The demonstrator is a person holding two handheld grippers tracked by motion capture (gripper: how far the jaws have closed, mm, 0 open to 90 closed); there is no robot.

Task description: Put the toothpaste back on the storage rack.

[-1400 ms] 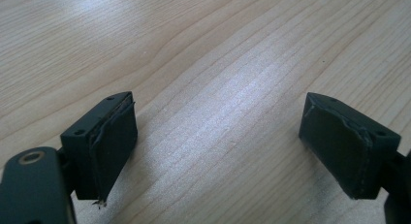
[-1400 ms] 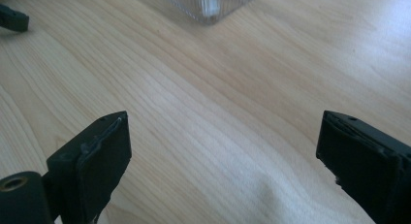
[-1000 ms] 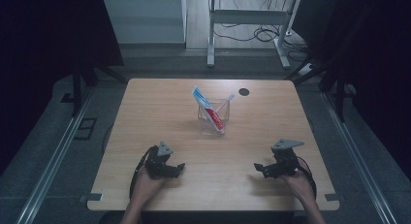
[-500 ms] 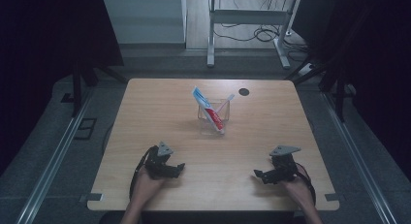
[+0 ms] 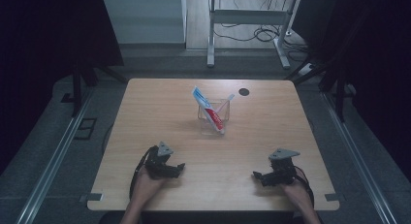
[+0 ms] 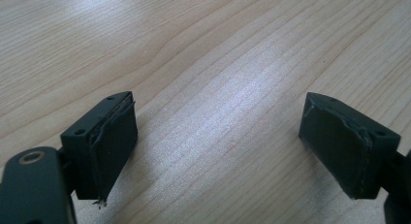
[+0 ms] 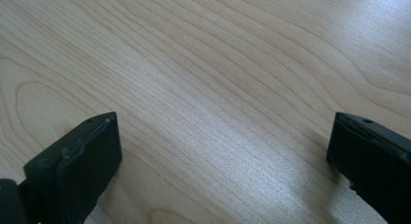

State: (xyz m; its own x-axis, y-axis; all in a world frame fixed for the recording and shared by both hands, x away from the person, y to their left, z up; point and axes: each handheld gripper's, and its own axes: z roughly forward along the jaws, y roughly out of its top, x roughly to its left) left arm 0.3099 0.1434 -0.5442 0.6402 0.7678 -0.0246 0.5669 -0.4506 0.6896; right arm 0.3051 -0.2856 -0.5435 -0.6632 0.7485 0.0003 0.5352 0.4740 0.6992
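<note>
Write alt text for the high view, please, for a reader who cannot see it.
A clear cup holding a toothpaste tube stands mid-table on a wooden table. Near the front edge, hands hold the left gripper and the right gripper, both empty, far from the cup.

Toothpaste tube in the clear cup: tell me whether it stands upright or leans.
Leaning. The white, red and blue toothpaste tube sits in the clear plastic cup, tilted so its flat end points up toward the table's far left.

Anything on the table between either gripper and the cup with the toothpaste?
Nothing visible. Bare wood lies between the left gripper, the right gripper and the clear cup holding the toothpaste tube. Both grippers are open.
</note>
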